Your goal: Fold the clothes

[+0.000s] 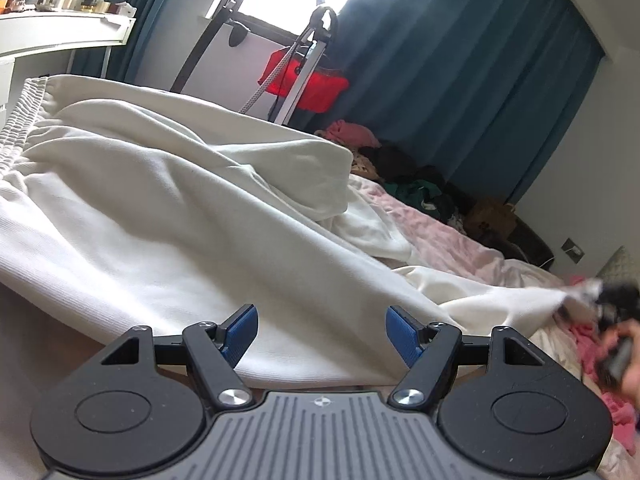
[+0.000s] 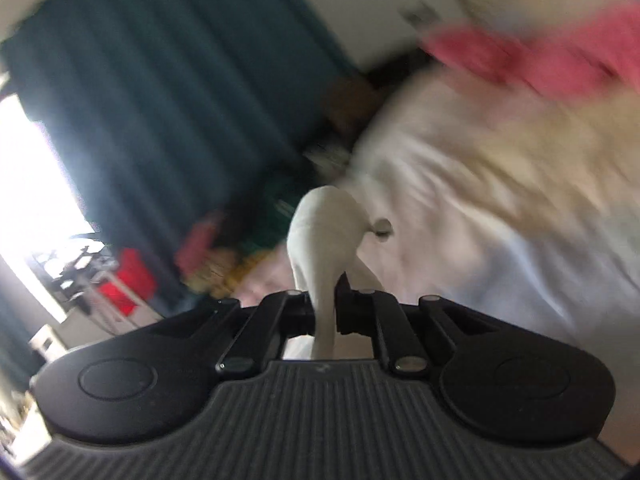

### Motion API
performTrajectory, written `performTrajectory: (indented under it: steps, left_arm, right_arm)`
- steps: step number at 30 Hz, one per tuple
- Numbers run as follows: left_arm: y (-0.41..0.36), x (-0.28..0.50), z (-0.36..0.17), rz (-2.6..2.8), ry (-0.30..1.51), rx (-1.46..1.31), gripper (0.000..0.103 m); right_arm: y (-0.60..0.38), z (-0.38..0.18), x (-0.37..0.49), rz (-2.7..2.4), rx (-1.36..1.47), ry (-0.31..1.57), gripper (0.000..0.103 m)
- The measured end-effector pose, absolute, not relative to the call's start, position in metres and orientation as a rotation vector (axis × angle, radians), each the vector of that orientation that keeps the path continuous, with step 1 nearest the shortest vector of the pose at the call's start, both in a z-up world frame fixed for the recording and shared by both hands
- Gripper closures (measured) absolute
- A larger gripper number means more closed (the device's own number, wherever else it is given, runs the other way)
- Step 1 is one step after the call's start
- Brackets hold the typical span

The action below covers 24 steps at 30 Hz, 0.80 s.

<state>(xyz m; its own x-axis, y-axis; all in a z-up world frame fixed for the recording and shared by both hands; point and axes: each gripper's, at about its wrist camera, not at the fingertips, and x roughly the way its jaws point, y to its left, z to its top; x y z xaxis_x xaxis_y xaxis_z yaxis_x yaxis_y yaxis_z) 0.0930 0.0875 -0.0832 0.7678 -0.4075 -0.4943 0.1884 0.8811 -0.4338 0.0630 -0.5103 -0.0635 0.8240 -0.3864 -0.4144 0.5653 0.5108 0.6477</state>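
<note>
A white ribbed garment (image 1: 160,200) with a gathered elastic waistband (image 1: 16,120) lies rumpled across the bed. My left gripper (image 1: 320,322) hovers just above its near edge, its blue pads (image 1: 240,330) spread wide with only cloth beneath them, not pinched. At the far right of the left wrist view, my blurred right gripper (image 1: 616,308) pulls a corner of the garment taut. In the right wrist view, the right gripper (image 2: 326,300) is shut on a bunched fold of the white cloth (image 2: 324,232), which sticks up between the fingers.
A pale pink bedsheet (image 1: 440,232) covers the bed. A pile of dark and pink clothes (image 1: 412,184) sits along the far side, and a pink garment (image 1: 600,360) lies at right. Teal curtains (image 1: 460,80), a red bag on a stand (image 1: 312,80) and a white desk (image 1: 60,32) stand behind.
</note>
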Motion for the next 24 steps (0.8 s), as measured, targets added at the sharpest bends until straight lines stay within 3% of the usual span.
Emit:
performTrajectory:
  steps: [5,9,10,12,13,14,18,24]
  left_arm:
    - [0.102,0.1,-0.095,-0.275,0.697,-0.475,0.03]
    - [0.124,0.104,-0.105,-0.214,0.765,-0.631,0.03]
    - [0.131,0.104,-0.108,-0.197,0.776,-0.679,0.03]
    - [0.144,0.103,-0.115,-0.165,0.797,-0.785,0.03]
    - [0.151,0.102,-0.119,-0.149,0.807,-0.844,0.03]
    - [0.158,0.102,-0.123,-0.134,0.816,-0.903,0.03]
    - [0.178,0.093,-0.133,-0.052,0.815,-1.032,0.03]
    - [0.213,0.072,-0.144,0.079,0.783,-1.226,0.031]
  right_arm:
    - [-0.526,-0.142,0.017,-0.62,1.193,0.293,0.092]
    - [-0.518,-0.146,0.01,-0.57,1.291,0.305,0.089]
    - [-0.514,-0.144,0.009,-0.548,1.288,0.315,0.082]
    - [-0.508,-0.141,0.006,-0.506,1.294,0.33,0.053]
    - [-0.509,-0.145,0.004,-0.492,1.317,0.333,0.028]
    - [-0.509,-0.148,0.002,-0.485,1.344,0.337,0.017]
    - [-0.505,-0.159,-0.003,-0.467,1.473,0.377,0.017]
    - [-0.504,-0.166,-0.004,-0.499,1.447,0.449,0.018]
